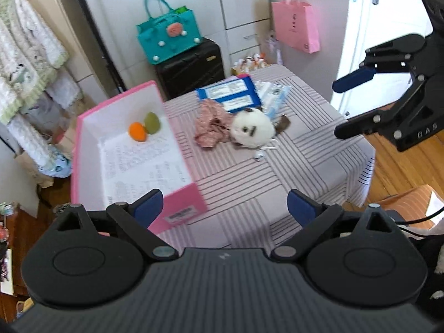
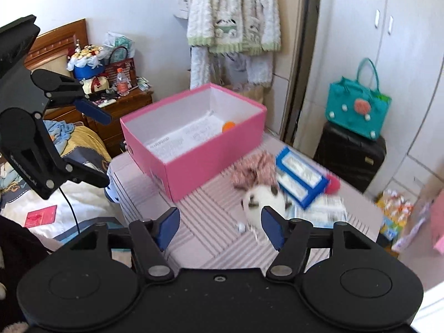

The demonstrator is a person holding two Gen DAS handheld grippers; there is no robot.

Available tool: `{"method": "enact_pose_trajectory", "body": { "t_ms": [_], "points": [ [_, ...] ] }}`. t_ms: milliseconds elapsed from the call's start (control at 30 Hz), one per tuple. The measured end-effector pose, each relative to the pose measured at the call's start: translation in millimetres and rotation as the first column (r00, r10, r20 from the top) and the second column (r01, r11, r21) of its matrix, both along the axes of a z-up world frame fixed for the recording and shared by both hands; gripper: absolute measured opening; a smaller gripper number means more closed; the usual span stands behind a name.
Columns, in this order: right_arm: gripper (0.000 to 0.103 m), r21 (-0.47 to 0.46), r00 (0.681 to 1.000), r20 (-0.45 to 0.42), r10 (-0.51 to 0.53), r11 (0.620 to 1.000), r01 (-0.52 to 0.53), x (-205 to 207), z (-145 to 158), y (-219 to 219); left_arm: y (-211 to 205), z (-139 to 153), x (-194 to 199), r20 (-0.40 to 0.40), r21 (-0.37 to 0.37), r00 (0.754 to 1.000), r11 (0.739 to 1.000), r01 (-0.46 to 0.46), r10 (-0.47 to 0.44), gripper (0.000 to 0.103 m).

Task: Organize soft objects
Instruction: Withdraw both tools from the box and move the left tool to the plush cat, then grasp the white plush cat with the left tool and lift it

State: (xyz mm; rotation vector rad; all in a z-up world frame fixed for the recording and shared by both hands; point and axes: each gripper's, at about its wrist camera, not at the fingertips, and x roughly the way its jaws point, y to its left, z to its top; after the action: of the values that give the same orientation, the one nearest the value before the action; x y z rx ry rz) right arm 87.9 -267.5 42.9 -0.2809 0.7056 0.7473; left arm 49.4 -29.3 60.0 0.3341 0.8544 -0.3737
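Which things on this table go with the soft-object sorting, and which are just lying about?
Job:
pink box
orange ball
green ball
white plush toy
pink cloth
red pom-pom

Lying about:
blue packet
teal bag
black suitcase

A striped-cloth table (image 1: 249, 177) carries a pink box (image 1: 180, 202), crumpled cloth (image 1: 211, 127), plush toy (image 1: 251, 129) and blue packet (image 1: 230, 95).
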Motion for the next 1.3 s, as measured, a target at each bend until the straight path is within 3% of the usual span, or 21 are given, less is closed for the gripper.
{"method": "enact_pose_trajectory", "body": {
  "t_ms": [200, 400, 633, 900, 1000, 1167, 1300],
  "points": [
    [0.079, 0.008, 0.999, -0.017, -0.045, 0.999, 0.045, -6, -33, -22, -11, -25, 9, -0.034, -0.061, 0.999, 0.998, 0.010, -0.012, 0.097],
    [0.082, 0.070, 0.997, -0.017, -0.071, 0.995, 0.072, -1, -66, -39, -18, -46, 17, 0.012, -0.169, 1.000, 0.986, -0.003, 0.005, 0.101],
    [0.084, 0.160, 0.993, 0.070, -0.093, 0.984, 0.081, 20, -109, -47, -31, -74, 41, 0.026, -0.290, 0.999, 0.956, -0.036, 0.045, 0.102],
    [0.084, 0.261, 0.983, 0.112, -0.144, 0.959, 0.111, 54, -142, -44, -48, -94, 75, 0.036, -0.333, 0.994, 0.939, -0.083, 0.101, 0.103],
    [0.084, 0.273, 0.987, 0.117, -0.110, 0.959, 0.074, 61, -149, -35, -55, -102, 85, 0.038, -0.355, 0.994, 0.931, -0.086, 0.106, 0.103],
    [0.085, 0.183, 0.985, 0.159, -0.069, 0.982, 0.040, 70, -157, -14, -65, -112, 101, 0.087, -0.340, 0.988, 0.936, -0.090, 0.127, 0.103],
    [0.088, 0.172, 0.982, 0.168, -0.089, 0.983, 0.059, 80, -164, -7, -68, -121, 115, 0.110, -0.328, 0.983, 0.939, -0.106, 0.150, 0.103]
  ]
}}
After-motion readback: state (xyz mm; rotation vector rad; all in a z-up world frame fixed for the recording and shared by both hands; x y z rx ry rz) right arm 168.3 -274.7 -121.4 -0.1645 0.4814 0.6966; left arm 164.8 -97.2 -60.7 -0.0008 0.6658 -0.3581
